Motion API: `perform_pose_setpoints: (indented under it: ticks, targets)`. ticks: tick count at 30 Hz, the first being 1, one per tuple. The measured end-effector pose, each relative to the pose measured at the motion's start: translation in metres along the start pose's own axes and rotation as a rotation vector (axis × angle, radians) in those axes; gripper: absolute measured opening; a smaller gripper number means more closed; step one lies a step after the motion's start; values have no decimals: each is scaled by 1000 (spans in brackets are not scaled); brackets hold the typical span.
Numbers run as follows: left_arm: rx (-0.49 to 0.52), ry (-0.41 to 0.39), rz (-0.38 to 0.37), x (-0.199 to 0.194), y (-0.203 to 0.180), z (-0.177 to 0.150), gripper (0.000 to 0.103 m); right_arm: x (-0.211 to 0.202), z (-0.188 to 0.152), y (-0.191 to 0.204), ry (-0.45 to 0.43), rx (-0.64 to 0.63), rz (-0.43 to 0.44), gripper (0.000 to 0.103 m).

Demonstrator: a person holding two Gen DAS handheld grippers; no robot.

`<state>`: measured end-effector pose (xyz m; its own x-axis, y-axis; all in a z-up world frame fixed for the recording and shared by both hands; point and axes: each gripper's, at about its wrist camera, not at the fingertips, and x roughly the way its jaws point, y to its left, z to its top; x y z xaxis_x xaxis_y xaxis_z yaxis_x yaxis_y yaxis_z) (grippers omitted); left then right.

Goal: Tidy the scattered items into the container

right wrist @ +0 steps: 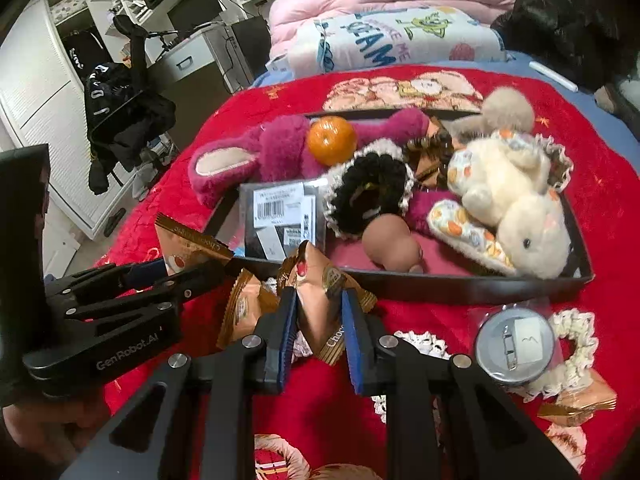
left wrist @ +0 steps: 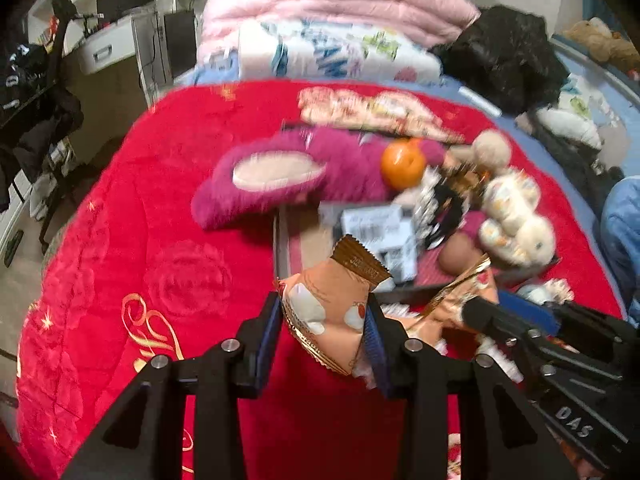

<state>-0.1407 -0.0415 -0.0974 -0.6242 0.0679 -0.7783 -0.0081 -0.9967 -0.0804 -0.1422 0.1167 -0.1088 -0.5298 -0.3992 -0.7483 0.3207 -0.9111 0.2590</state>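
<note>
While each hand-held gripper clamps a snack packet, toys crowd the tray.

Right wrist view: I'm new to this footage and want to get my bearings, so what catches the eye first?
A dark tray on the red blanket, heaped with a white plush rabbit at its right, a magenta plush toy at its left and an orange on top. In front, the right tongs pinch a snack packet, and the left tongs hold another snack packet.
</note>
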Motion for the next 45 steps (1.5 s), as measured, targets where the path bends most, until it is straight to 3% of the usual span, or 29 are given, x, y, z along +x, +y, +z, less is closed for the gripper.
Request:
perform_pose_setpoints:
  ticks: [5, 9, 24, 31, 40, 45]
  targets:
    - [24, -139, -35, -32, -12, 12, 41, -17, 9, 5, -58, -21, -7, 20]
    - [23, -171, -40, -44, -11, 15, 41, -33, 16, 12, -108, -53, -25, 20]
    - [6, -145, -38, -27, -11, 23, 41, -65, 32, -11, -178, -2, -26, 20]
    - [7, -147, -14, -26, -5, 30, 41, -60, 35, -19, -170, 24, -12, 21]
    - [16, -84, 6, -2, 3, 35, 41, -45, 46, -21, -142, 46, -21, 21]
    - [13, -53, -22, 9, 6, 37, 41, -23, 47, -22, -103, 66, -1, 20]
